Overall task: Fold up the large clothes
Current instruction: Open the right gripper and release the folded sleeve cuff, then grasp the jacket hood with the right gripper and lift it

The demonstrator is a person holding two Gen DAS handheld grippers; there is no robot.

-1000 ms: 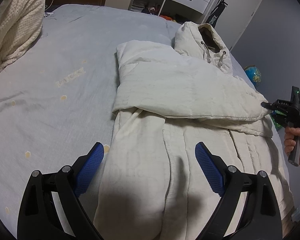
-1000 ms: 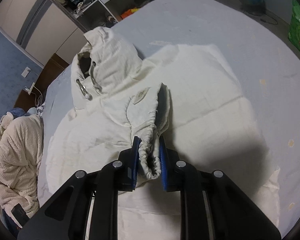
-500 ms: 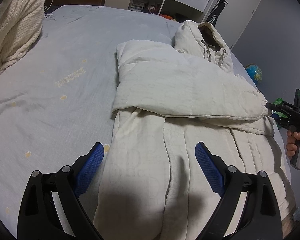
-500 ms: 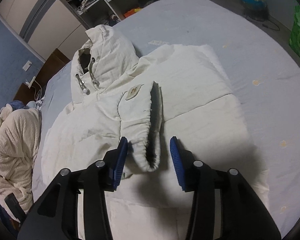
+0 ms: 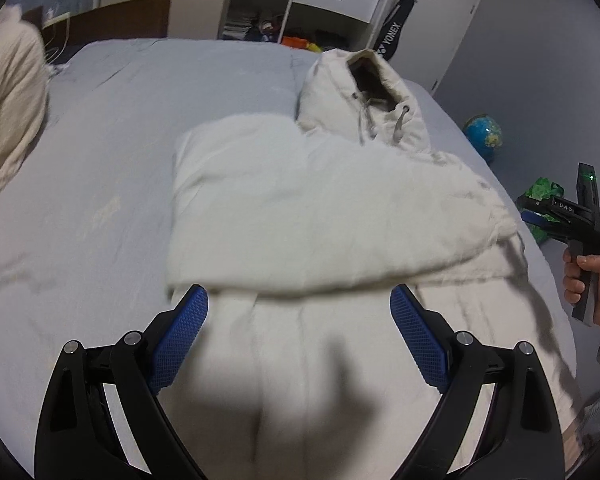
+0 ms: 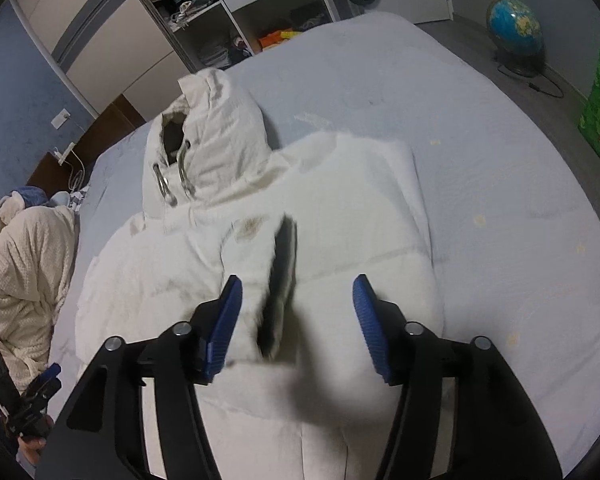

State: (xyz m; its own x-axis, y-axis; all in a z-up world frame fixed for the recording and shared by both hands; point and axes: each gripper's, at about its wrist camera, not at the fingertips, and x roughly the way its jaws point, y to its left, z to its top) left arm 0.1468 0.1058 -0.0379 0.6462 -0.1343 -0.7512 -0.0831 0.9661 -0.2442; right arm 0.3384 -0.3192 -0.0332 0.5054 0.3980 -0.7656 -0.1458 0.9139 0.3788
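The white hooded coat (image 5: 324, 216) lay on the bed (image 5: 112, 152), one sleeve (image 6: 256, 280) folded across. The right tool (image 6: 296, 320), just opening, stood apart; the left tool (image 5: 300, 344) gaped empty. Next, probably, the bottom hem needed gripping.

Jacket (image 5: 320, 208) hem cut off; cuff (image 6: 276, 300) blurred

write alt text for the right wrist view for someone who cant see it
A white hooded jacket lies on a pale blue bed, one sleeve folded across its chest. The right gripper hangs open above the sleeve cuff, its jaws having just opened. Shelves and a globe stand behind.
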